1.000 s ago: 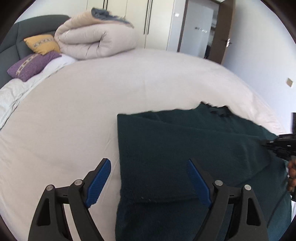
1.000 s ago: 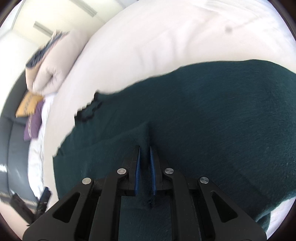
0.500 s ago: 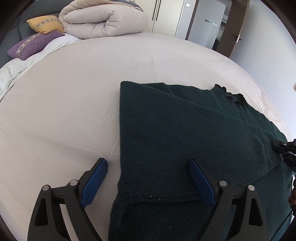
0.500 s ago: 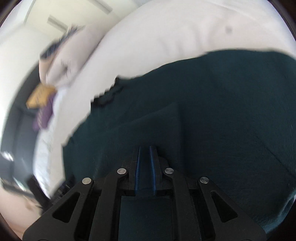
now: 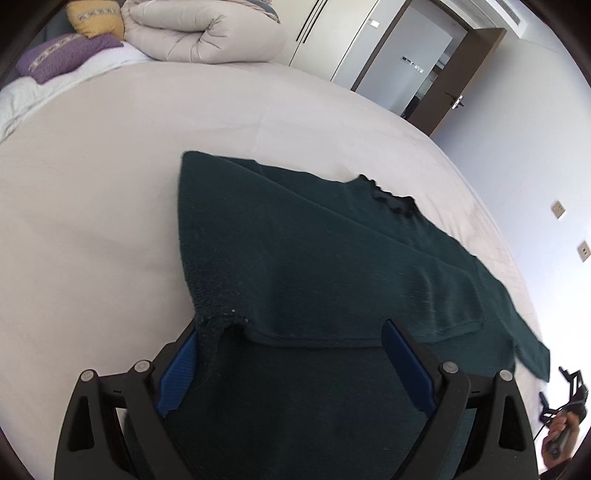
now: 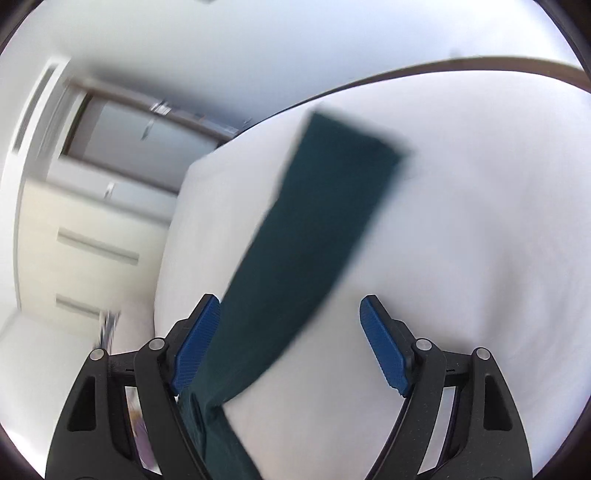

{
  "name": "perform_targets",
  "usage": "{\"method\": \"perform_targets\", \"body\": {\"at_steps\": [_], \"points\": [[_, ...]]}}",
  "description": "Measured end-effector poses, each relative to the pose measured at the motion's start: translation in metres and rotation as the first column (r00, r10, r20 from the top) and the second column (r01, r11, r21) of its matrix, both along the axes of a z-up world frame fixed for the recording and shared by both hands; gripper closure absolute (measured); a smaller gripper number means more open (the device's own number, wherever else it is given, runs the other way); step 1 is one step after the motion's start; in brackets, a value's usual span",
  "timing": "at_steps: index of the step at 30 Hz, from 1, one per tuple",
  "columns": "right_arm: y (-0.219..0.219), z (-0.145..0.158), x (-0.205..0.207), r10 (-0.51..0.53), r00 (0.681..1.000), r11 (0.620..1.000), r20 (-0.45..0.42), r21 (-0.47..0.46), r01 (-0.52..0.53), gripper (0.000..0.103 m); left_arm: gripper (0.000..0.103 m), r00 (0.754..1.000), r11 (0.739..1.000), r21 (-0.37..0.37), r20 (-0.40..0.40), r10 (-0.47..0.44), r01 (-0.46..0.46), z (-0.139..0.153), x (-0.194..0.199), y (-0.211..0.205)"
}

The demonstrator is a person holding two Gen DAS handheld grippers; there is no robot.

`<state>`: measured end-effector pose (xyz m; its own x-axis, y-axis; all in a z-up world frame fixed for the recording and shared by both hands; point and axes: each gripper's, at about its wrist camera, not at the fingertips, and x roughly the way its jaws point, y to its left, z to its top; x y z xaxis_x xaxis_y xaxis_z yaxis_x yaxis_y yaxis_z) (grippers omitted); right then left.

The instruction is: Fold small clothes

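Across the middle of the bed point(image 5: 110, 229) lies a dark green sweater point(image 5: 314, 258), spread on the pale sheet with one side folded over its body and its frilled neckline point(image 5: 391, 195) toward the far edge. One sleeve point(image 5: 509, 314) stretches away to the right, its cuff ending close to the right gripper point(image 5: 565, 398), which shows small at the lower right corner of the left wrist view, held in a hand point(image 5: 561, 435).

The left gripper point(image 5: 288, 373) hovers low over the near part of the sweater. Its blue-padded fingers point(image 5: 177, 373) stand wide apart and released; the cloth's folded corner bunches up right against the left pad, but the other pad is well clear of it and nothing is pinched.

From the right wrist view, which is blurred, the right gripper point(image 6: 288, 347) has its fingers point(image 6: 384, 350) opening. The sleeve point(image 6: 314, 240) runs between them, brushing past the left pad and apart from the right one, so they do not grasp it. The sleeve lies out flat on the sheet toward the far corner of the bed.

At the head of the bed sit a rolled cream duvet point(image 5: 203, 33), a purple cushion point(image 5: 66, 55) and a yellow cushion point(image 5: 96, 14). Beyond the bed are white wardrobe doors point(image 5: 325, 37) and an open brown-framed door point(image 5: 469, 74).
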<state>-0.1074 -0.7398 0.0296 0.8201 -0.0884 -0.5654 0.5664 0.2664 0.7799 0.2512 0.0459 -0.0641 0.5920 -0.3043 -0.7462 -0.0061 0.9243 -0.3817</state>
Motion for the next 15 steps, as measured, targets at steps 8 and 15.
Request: {"method": "perform_targets", "body": {"at_steps": [8, 15], "points": [[-0.024, -0.016, 0.003, -0.074, 0.993, 0.995, 0.097, 0.070, 0.068, 0.030, 0.008, 1.000, 0.998, -0.059, -0.003, -0.027, 0.026, 0.016, -0.006, -0.019], [-0.050, -0.025, 0.012, -0.113, 0.987, 0.990, 0.112, 0.096, 0.102, 0.078, 0.008, 1.000, 0.993, -0.117, -0.013, -0.019, 0.017, 0.027, -0.004, -0.016]]}}
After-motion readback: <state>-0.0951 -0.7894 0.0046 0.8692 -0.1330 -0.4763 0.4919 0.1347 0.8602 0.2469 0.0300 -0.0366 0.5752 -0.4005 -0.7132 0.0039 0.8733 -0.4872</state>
